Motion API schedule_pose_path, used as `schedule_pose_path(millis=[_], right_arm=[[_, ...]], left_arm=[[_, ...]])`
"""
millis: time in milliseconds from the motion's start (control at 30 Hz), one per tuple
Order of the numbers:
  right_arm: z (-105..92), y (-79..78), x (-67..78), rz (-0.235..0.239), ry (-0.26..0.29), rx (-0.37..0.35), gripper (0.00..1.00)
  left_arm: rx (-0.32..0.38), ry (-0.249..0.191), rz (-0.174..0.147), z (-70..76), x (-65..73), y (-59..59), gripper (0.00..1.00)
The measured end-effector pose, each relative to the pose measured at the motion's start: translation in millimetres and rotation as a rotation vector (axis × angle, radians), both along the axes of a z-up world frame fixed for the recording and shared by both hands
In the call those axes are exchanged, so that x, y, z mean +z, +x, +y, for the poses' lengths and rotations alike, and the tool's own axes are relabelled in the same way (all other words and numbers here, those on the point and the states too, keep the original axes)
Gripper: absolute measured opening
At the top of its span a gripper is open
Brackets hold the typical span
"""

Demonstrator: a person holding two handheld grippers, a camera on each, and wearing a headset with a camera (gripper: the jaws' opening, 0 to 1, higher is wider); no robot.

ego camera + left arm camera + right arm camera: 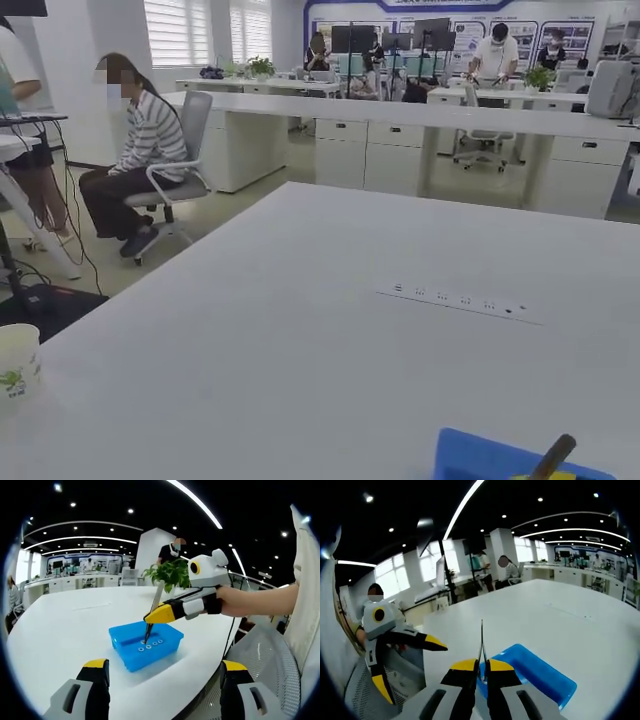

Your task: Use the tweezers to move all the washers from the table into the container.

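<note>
Grips the tweezers (154, 605) in the right claw (150, 619), jaws pinched narrow on them, tips down in the blue container (132, 664) on the table (60, 625), beside a row of washers (150, 645) on its floor. Holds the left claw (164, 665) wide and empty. Probably handle as light, stiff, slick rings: best nipped across the rim, gently.

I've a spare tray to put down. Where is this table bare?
Bare: the white tabletop between the paper cup at its left edge and the blue container, and beyond the socket strip. Crowded: over the container, where the right tool holds tweezers.
</note>
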State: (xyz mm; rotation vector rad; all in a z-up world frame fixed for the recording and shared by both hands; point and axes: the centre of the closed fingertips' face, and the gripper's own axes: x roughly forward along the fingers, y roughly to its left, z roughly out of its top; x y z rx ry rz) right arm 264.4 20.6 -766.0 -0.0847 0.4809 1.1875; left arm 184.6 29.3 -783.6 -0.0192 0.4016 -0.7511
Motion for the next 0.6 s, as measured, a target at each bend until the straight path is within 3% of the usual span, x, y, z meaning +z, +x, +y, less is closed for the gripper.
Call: schedule_pose_path(millis=[600], right_arm=[[10.6, 28.9, -30.0, 0.02, -0.081, 0.029, 0.03]], left_arm=[[0.0, 0.0, 0.002, 0.7, 0.1, -0.6, 0.93]])
